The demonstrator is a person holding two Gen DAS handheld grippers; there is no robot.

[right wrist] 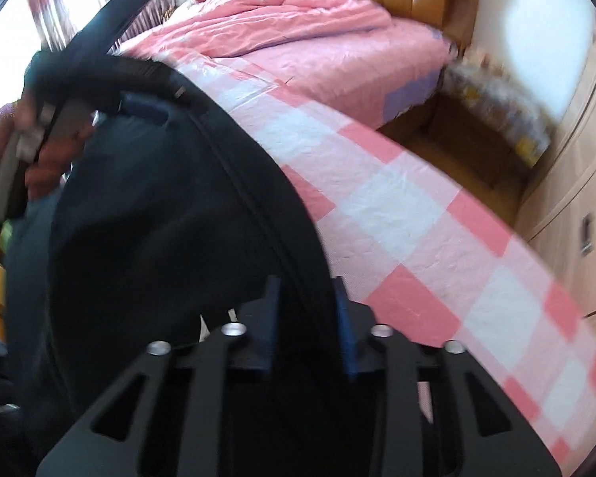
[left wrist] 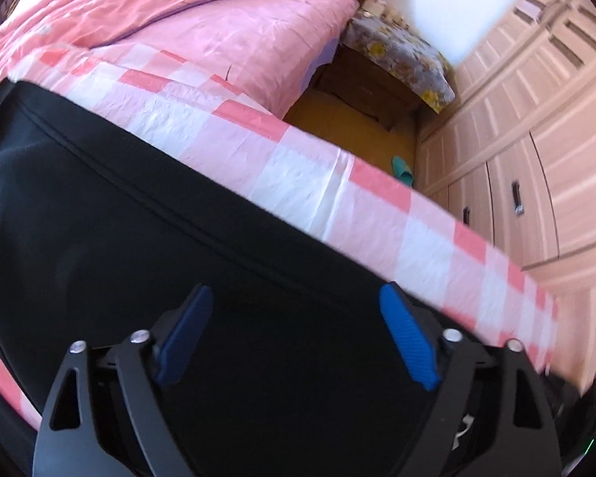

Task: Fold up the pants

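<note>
Both views are smeared by blur, and the black pants (left wrist: 147,238) show as one dark mass with few folds to read; only a raised seam running along the cloth stands out. In the left wrist view the bottom edge cuts off the near part of the pants, and their left side runs out of the picture. In the right wrist view the lower left of the cloth sinks into shadow, so which part is waistband or leg is hard to tell.

The pants lie on a pink and white checked sheet (left wrist: 306,167) spread over the bed (right wrist: 337,35), with a pink quilt (left wrist: 186,20) bunched further back. A wooden wardrobe (left wrist: 536,139) lines the wall on the right, and a bedside cabinet (left wrist: 361,87) under a flowered cloth stands by the bed, partly hidden by it.

The left gripper (left wrist: 296,306) hangs over the pants, its blue fingers (left wrist: 407,338) spread wide with only flat cloth beneath and nothing pinched between them. From the right wrist view it appears at upper left, blurred, held by a hand (right wrist: 24,147).

The right gripper (right wrist: 308,314) has its blue fingers drawn in close on the edge of the pants, right where the black cloth meets the checked sheet; the seam runs down into the narrow gap between them, so it is clamped on the pants
</note>
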